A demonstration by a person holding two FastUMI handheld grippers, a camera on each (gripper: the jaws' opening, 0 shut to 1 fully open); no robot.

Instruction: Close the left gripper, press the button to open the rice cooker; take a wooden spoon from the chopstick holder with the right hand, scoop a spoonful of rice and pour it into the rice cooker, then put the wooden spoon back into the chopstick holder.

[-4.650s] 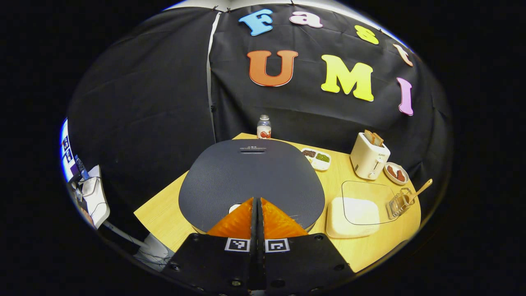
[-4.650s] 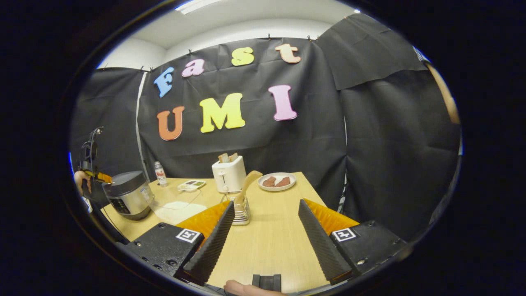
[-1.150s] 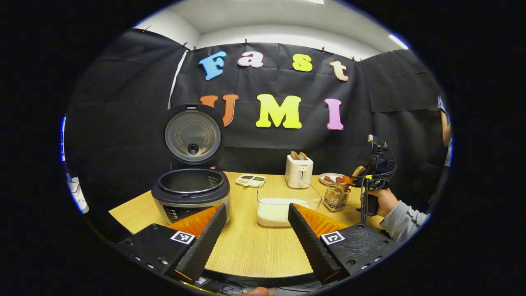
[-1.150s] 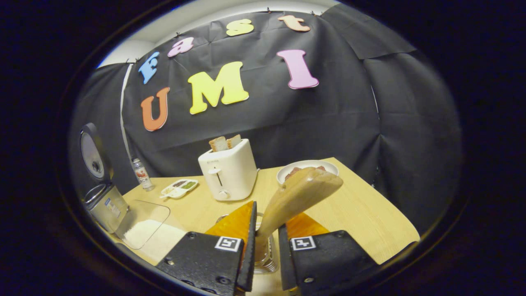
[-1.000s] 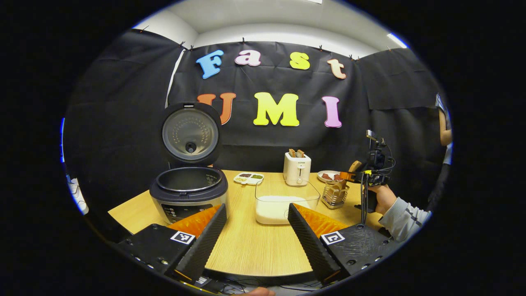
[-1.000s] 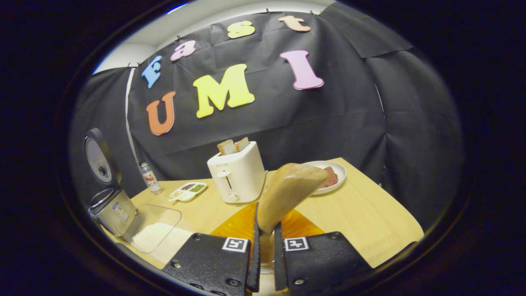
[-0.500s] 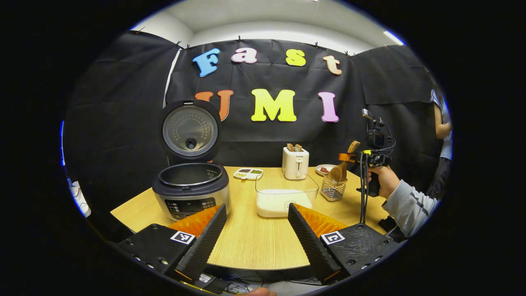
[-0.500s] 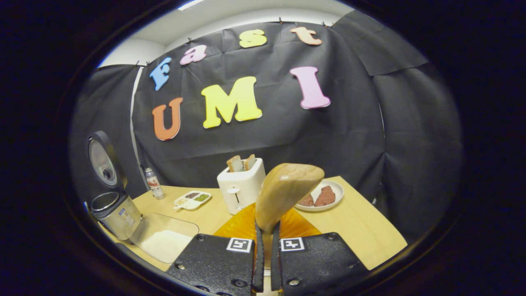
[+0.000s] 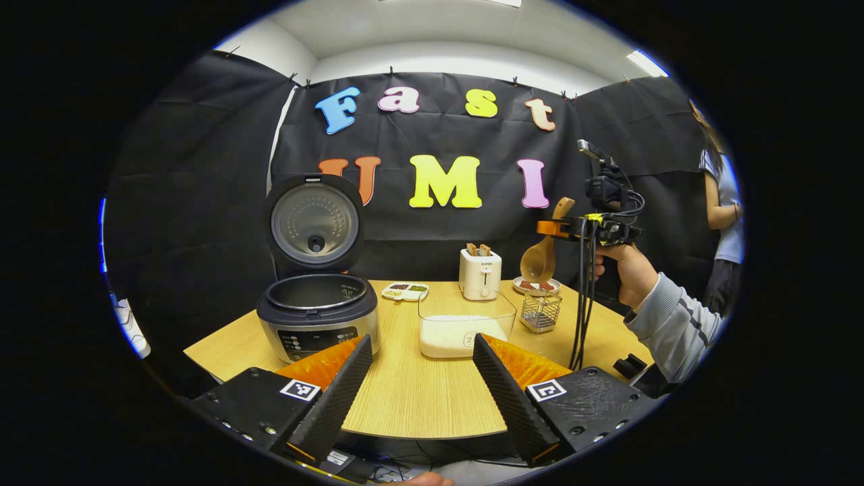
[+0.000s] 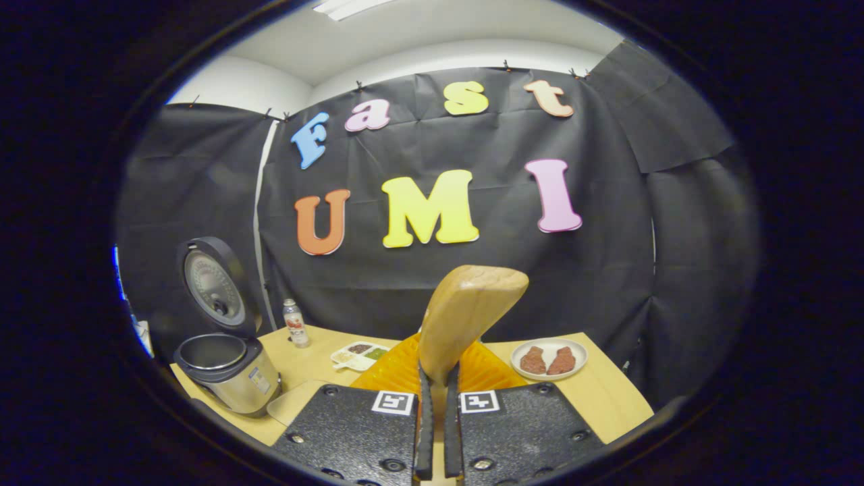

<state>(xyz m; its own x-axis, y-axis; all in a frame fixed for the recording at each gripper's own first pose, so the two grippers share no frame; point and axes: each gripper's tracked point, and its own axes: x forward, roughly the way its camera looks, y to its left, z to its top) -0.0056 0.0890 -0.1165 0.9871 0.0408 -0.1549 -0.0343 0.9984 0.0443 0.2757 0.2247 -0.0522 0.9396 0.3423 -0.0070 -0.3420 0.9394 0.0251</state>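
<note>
Rice cooker (image 9: 317,317), a dark-topped silver pot with its round lid standing upright, sits open on the left of the pale wooden table (image 9: 418,398); its inner bowl looks bare from here. Left gripper (image 9: 422,351) hangs low at the table's near edge with its two fingers spread wide and nothing between them. Between those fingers, farther off, stands a clear plastic tub of white rice (image 9: 466,327), and just to its right a small wire chopstick holder (image 9: 541,312). Right gripper (image 10: 437,378) is clamped tight on the handle of a light wooden spoon (image 10: 469,310), whose handle end rises in front of its camera. In the left gripper view the spoon's bowl hangs downward in the air above the chopstick holder, clear of it, held by a hand (image 9: 624,270) in a grey striped sleeve. Behind stand a white toaster (image 9: 480,273) with bread slices, a divided white dish (image 9: 405,291), a small bottle (image 10: 295,322) and a white plate (image 10: 550,358) with brown pieces.
</note>
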